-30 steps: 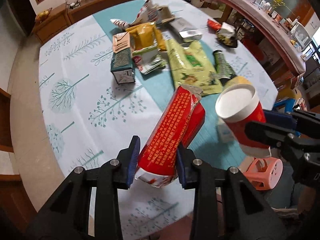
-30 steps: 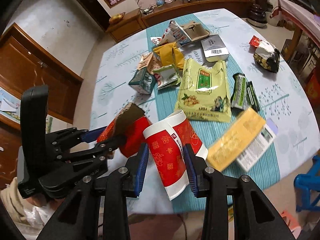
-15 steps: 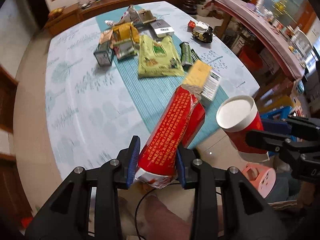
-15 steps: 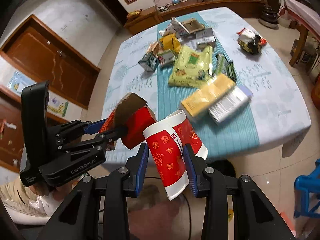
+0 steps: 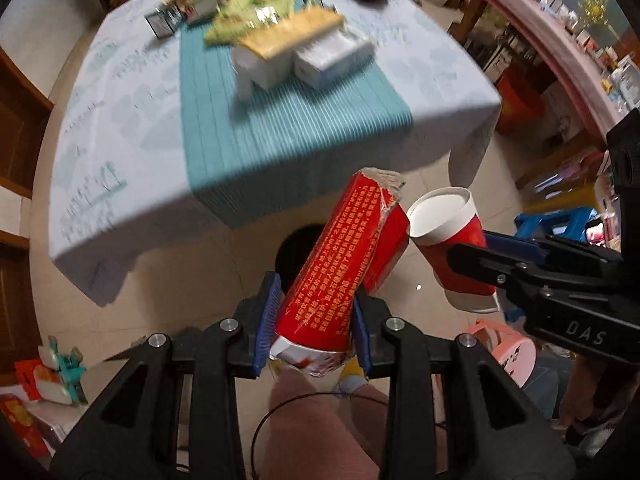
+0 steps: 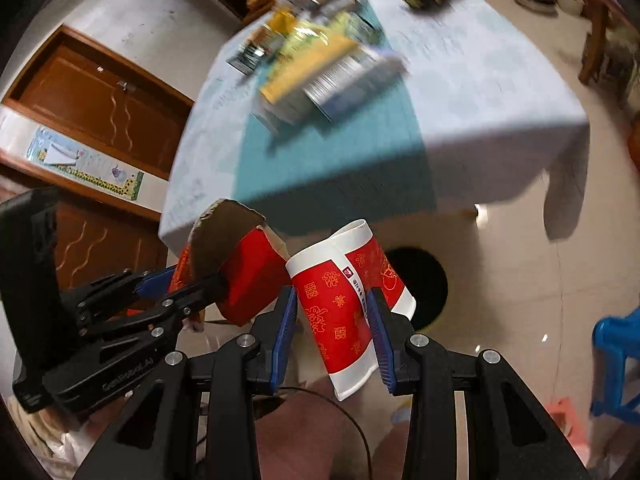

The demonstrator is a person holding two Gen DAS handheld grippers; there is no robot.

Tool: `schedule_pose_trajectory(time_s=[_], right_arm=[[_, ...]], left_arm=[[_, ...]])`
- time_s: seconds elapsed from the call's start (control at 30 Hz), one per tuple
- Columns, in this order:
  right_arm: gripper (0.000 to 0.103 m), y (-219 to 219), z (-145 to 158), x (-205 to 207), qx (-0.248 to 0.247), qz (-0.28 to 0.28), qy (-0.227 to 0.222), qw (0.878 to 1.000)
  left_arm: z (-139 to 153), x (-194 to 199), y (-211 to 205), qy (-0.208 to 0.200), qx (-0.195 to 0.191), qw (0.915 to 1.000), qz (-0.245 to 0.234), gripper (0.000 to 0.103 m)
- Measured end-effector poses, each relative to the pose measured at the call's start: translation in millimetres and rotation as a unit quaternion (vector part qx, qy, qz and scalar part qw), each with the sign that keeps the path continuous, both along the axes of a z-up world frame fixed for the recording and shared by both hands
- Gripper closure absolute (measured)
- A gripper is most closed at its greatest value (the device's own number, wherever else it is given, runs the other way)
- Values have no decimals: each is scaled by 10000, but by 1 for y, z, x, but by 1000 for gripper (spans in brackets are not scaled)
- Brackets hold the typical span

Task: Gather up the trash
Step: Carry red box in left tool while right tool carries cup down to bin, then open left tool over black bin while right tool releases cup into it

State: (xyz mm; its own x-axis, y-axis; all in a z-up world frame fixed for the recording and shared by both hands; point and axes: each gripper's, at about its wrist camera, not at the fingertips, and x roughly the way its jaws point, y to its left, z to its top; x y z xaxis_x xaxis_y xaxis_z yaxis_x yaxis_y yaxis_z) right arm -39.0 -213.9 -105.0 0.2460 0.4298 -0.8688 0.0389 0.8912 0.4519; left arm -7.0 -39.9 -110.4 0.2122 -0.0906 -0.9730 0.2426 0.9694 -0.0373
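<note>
My left gripper is shut on a torn red carton with yellow print. It also shows in the right wrist view, at the left. My right gripper is shut on a red and white paper cup, squeezed between the blue pads. The cup also shows in the left wrist view, touching the carton's top. Both are held above the floor, in front of the table. A dark round bin opening on the floor lies just behind the cup and carton.
Several wrappers and boxes lie blurred on the teal runner of the table. A blue stool and a pink stool stand at the right. Wooden cabinets line the left wall. The person's leg is below the grippers.
Both grippers have pulled back from the table and dropped lower with their loads. The table has receded and the floor bin has come into view behind the carton and cup.
</note>
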Motion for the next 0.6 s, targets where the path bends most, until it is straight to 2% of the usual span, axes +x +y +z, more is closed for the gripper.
schedule_pose_trajectory(time_s=[0.2,0.33,0.6], right_arm=[[67,-20,-80,-17,184,-382,519,9978],[67,-21,-150,-17,140,-411,822,9957],[66,-14,-278,1,-20,-515,838,9952]], left_arm=[[-64,2,-15,350,262,9990,-15,73],[-116,5,-22,473,315,9984,18,73],[-216,23,-37,359,513,9980,-105,72]])
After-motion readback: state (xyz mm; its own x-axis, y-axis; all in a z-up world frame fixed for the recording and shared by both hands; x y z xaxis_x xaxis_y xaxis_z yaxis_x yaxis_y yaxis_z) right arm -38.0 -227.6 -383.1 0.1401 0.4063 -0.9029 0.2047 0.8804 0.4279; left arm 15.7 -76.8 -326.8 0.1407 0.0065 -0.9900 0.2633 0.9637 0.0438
